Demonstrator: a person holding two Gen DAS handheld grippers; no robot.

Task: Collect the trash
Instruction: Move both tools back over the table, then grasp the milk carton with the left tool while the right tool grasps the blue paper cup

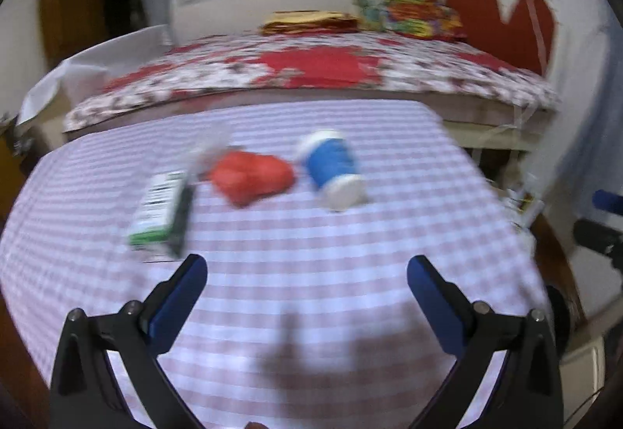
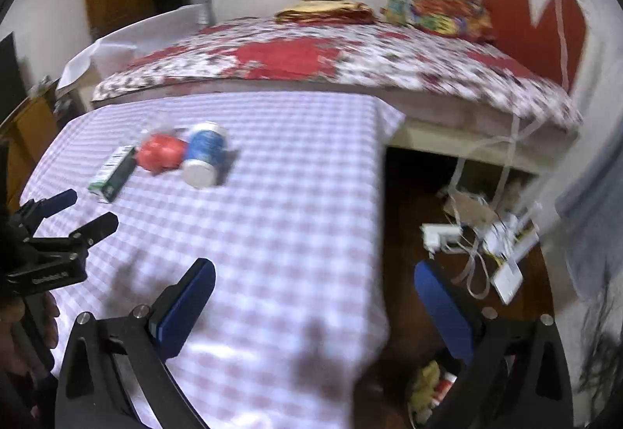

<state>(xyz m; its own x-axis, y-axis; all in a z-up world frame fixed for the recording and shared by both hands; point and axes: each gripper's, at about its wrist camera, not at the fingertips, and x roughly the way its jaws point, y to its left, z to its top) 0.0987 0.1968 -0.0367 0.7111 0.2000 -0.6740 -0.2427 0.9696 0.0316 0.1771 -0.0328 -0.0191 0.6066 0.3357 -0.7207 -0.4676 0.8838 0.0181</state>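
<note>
Left gripper [image 1: 307, 273] near, wide open, holds nothing. Right gripper [image 2: 315, 277] wide open too, empty, half past table edge.

Table [image 1: 311, 292] with checked cloth below. Trash in middle, in row: green box [image 1: 159, 211] left, red wad [image 1: 253, 176] touching it or just beside, blue cup [image 1: 331, 168] on its side at right.

Box looks light, stiff: pinch long sides. Wad soft: squeeze anywhere. Cup light, may roll or squash: grip middle gently.

Bed [image 1: 311, 67] far behind.
</note>
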